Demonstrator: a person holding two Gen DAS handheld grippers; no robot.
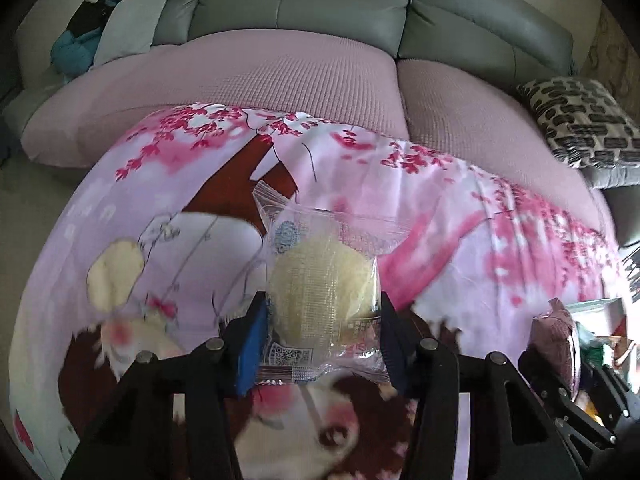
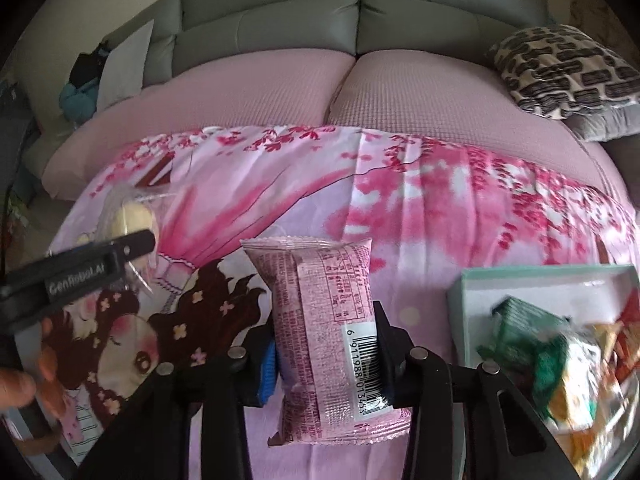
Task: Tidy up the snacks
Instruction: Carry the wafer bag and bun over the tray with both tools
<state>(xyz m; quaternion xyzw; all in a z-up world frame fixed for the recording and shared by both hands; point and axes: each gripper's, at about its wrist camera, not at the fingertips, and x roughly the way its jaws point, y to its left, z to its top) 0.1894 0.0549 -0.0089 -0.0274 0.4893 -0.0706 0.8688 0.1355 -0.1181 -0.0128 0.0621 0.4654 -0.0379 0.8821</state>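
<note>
My left gripper (image 1: 320,316) is shut on a clear-wrapped pale yellow round pastry (image 1: 320,280), held above the pink cartoon cloth (image 1: 460,220). My right gripper (image 2: 324,340) is shut on a pink snack packet (image 2: 320,320) with a barcode, held upright over the cloth. In the right wrist view the left gripper (image 2: 140,240) shows at the left with the pastry (image 2: 132,216) in it. A teal-rimmed white box (image 2: 520,284) at the right holds several snack packets, green (image 2: 528,332) and orange among them.
A pink-covered grey sofa (image 1: 300,72) stands behind the table. A patterned cushion (image 2: 560,68) lies on it at the right, and a white pillow (image 1: 132,20) at the left. A hand (image 2: 16,388) shows at the left edge.
</note>
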